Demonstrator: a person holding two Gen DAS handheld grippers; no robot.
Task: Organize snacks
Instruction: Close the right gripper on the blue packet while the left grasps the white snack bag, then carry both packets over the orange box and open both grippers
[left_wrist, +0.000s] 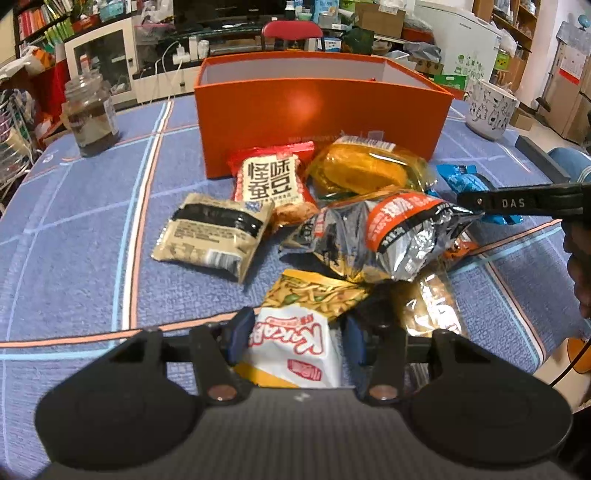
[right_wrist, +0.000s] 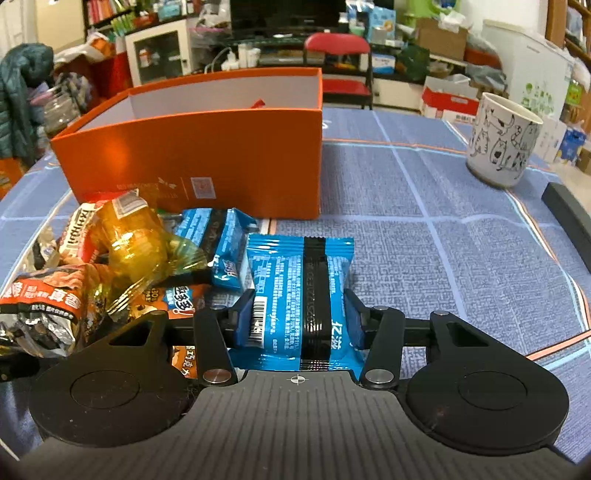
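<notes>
Nearest the left wrist camera, the left gripper (left_wrist: 295, 341) has its blue pads (left_wrist: 240, 334) pressed against the sides of a white and yellow snack packet (left_wrist: 295, 354) at the near edge of the pile. Likewise the right gripper (right_wrist: 299, 321) is narrowed onto a blue packet (right_wrist: 299, 295), pads touching both long sides, at the pile's right end. Both packets look to rest on the blue tablecloth (right_wrist: 443, 240), so I judge the step in hand to be lifting them for the orange box (left_wrist: 321, 110), which stands open-topped behind the heap.

To do it well, each packet should rise straight up before travelling, since the white and yellow one touches a foil bag (left_wrist: 388, 240) and the blue one lies just beside a second blue packet (right_wrist: 221, 240); dragging either sideways could pull neighbours along. The wrappers are slick and air-filled, so a firm but not crushing squeeze seems wise, and both must clear the box's near wall before release.

The left view shows what the right one misses: a beige packet (left_wrist: 214, 232), a red bean packet (left_wrist: 273, 177), and a glass jar (left_wrist: 92, 114) toward the far left edge of the table. The right view alone shows the box's white interior with something small and red inside, and the cat-print cup (right_wrist: 502, 144) in full near the far right edge.
</notes>
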